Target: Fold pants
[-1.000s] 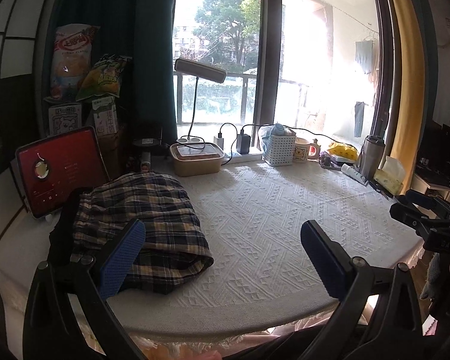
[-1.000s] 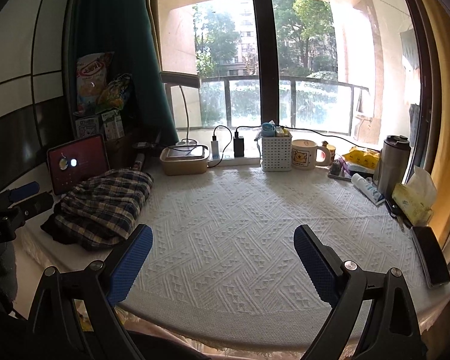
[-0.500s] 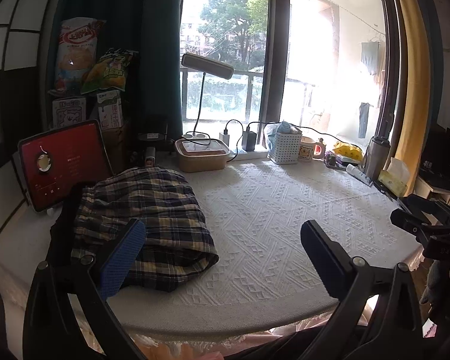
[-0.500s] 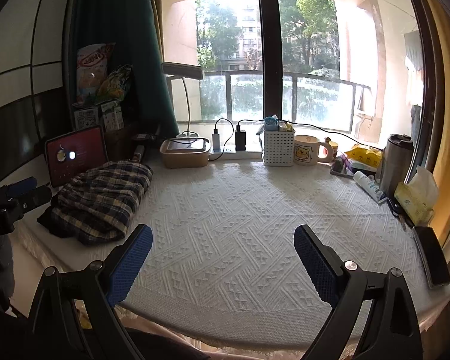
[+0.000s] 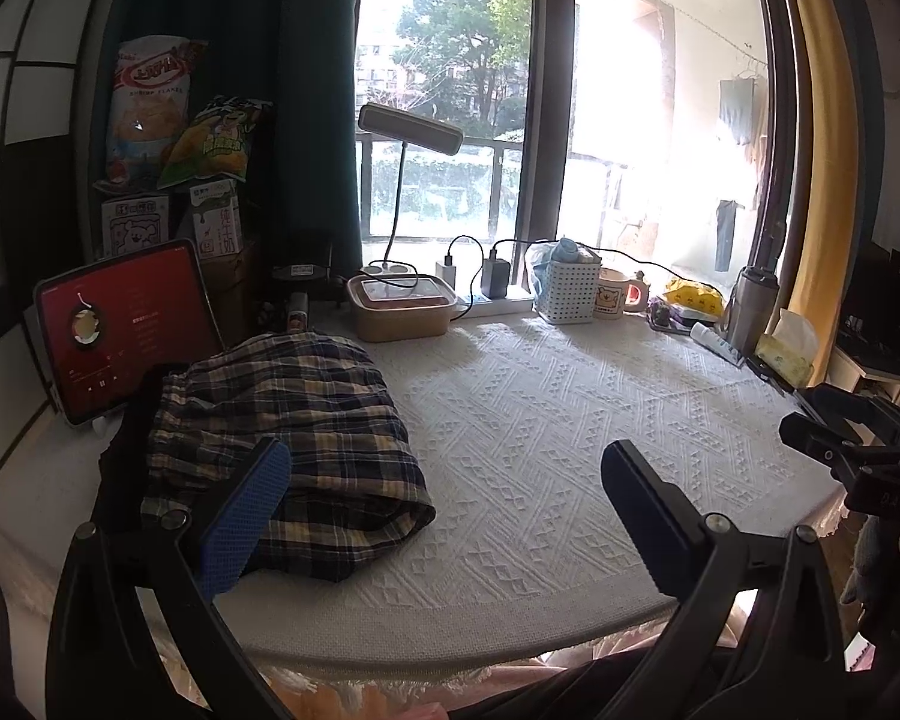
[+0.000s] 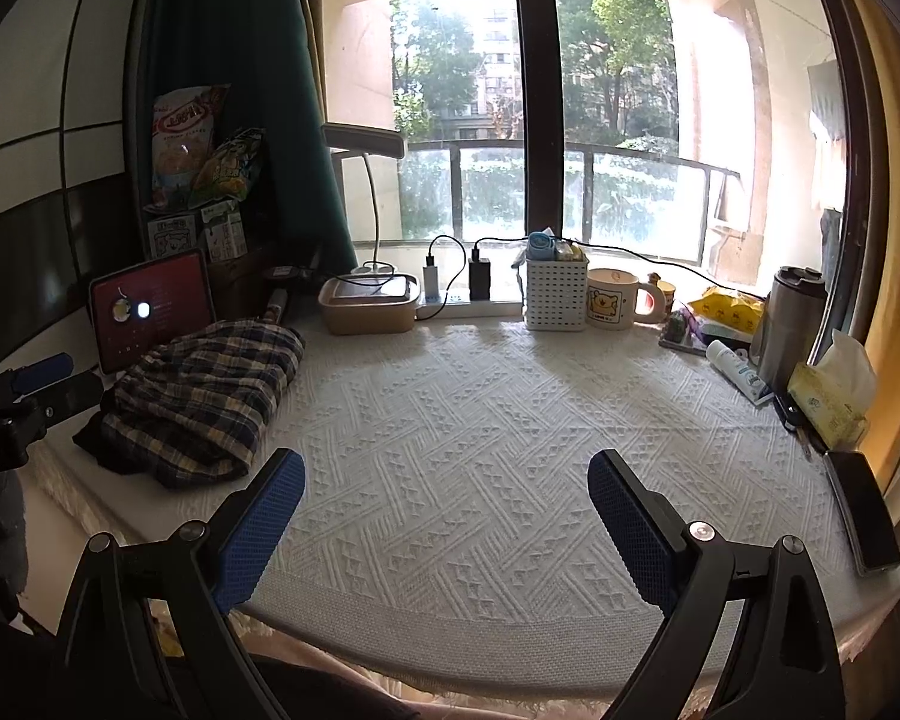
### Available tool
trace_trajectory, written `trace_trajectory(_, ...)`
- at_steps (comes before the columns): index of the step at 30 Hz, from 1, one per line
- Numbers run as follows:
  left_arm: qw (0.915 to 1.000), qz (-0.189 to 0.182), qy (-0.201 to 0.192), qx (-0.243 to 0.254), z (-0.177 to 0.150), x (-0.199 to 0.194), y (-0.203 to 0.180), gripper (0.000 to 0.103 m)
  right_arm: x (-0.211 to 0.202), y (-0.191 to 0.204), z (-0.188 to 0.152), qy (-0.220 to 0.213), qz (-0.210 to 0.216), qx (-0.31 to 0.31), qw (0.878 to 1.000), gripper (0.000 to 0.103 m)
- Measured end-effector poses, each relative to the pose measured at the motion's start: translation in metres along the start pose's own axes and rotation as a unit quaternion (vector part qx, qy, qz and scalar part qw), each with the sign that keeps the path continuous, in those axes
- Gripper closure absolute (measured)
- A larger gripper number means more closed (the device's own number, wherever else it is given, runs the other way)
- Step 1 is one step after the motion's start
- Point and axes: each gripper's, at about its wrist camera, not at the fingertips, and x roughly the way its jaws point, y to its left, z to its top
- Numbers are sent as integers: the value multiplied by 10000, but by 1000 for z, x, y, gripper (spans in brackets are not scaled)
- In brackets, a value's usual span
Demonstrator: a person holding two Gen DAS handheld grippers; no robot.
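Note:
The plaid pants lie in a folded bundle on a dark garment at the left of the table with its white cloth; they also show in the right wrist view. My left gripper is open and empty, held over the table's front edge, its left finger in front of the bundle. My right gripper is open and empty over the front middle of the cloth, well right of the pants. Each gripper shows at the edge of the other's view.
A red-screen tablet stands behind the pants. Along the window: a lunch box, desk lamp, power strip, white basket, mug, steel tumbler, tissues. A phone lies at the right edge.
Both grippers drew back and rose slightly, staying open. The pants have not moved.

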Motion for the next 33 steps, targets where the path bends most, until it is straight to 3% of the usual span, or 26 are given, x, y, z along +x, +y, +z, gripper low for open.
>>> trace_trajectory(33,10000,6,-40,-35,0,-1,1,1,0,-3,-2,6,-17,28,10000,6)
